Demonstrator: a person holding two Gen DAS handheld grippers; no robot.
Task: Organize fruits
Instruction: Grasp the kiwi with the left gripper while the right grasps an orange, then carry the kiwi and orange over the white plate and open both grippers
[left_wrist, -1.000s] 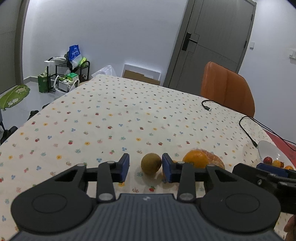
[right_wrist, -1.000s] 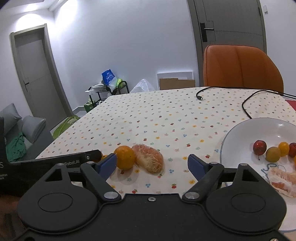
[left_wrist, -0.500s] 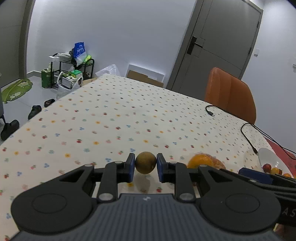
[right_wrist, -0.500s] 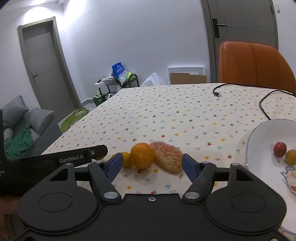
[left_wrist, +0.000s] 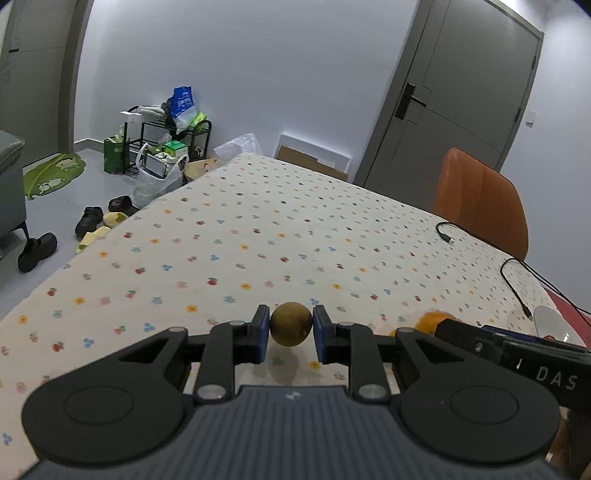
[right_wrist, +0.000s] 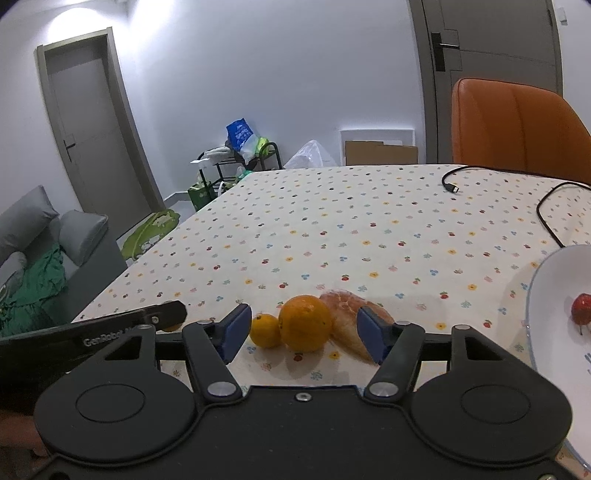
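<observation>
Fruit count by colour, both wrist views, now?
Brown: 1, round fruit held in the left gripper.
Orange: 2, large orange and small orange, between the open right gripper fingers.
Pinkish peeled piece: 1.
Red: 1, on the white plate, red fruit.
Total: 5 visible.

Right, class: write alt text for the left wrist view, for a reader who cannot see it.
The left gripper has its blue jaws shut on a brown round fruit, held just above a flower-print tablecloth. Beyond the table are an orange chair and a grey door.
</observation>
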